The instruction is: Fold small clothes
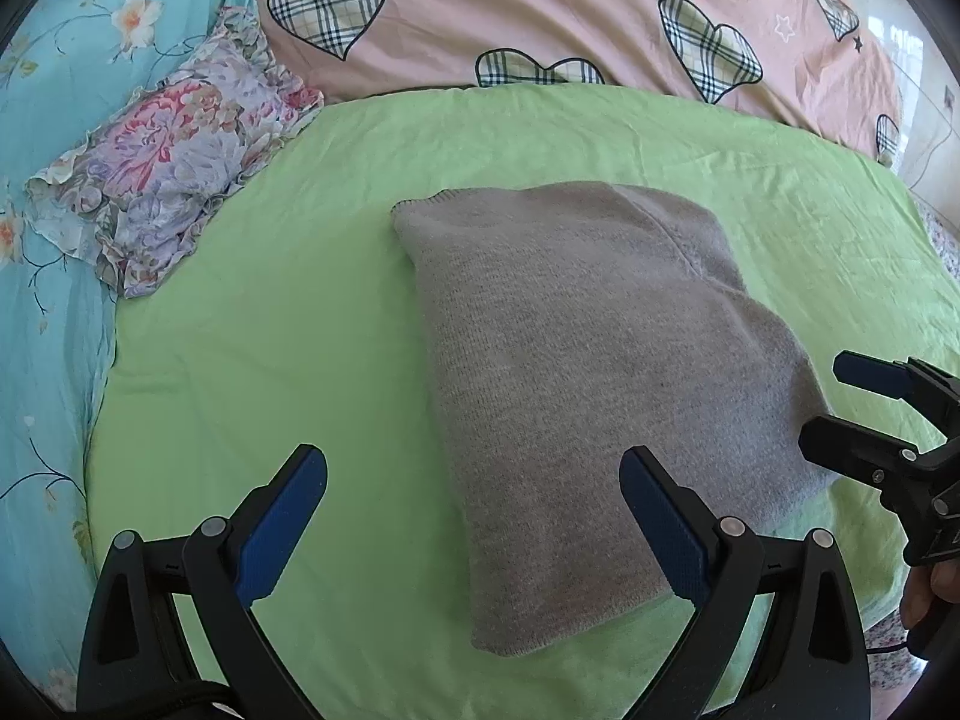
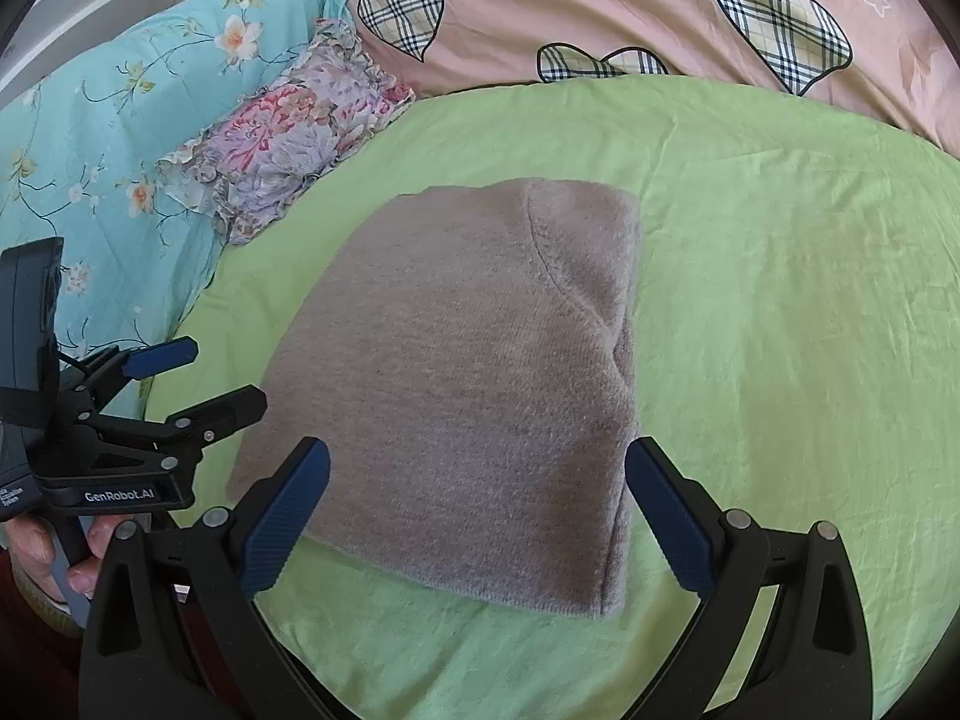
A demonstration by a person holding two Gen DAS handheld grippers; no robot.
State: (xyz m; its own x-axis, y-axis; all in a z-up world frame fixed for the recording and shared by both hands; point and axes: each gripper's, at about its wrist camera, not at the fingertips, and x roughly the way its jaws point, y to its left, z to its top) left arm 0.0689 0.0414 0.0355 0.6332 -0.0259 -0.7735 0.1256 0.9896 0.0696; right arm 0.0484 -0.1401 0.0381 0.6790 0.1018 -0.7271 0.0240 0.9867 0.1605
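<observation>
Left wrist view: one grey knit garment (image 1: 576, 384), folded into a thick rectangle, lies flat on the one green sheet (image 1: 288, 312). Two grippers show here. The left gripper (image 1: 474, 522) is splayed wide with nothing between its blue pads; its left finger is over bare green, its right finger (image 1: 666, 534) is over the near right part of the knit, contact not clear. The near edge of the garment lies between the two fingers. The right gripper (image 1: 837, 402) enters from the right edge, fingers parted and empty, right at the knit's right edge. Behind: one floral pillow (image 1: 174, 150) at the sheet's left, one turquoise flowered quilt (image 1: 54, 120) beyond it, one pink quilt with plaid hearts (image 1: 540, 18) along the far side; five hearts can be counted, some cut off. Right wrist view: same single grey garment (image 2: 474, 384), centred on the green sheet (image 2: 780, 300). The right gripper (image 2: 477, 516) is spread and holds nothing, its two fingers straddling the knit's near end. The left gripper (image 2: 222, 375) shows at left, fingers apart, empty, tips just beside the knit's left edge, gripped by a hand (image 2: 54, 552). One floral pillow (image 2: 282, 132), one turquoise quilt (image 2: 108, 120), one pink quilt (image 2: 600, 6) with three hearts visible.
</observation>
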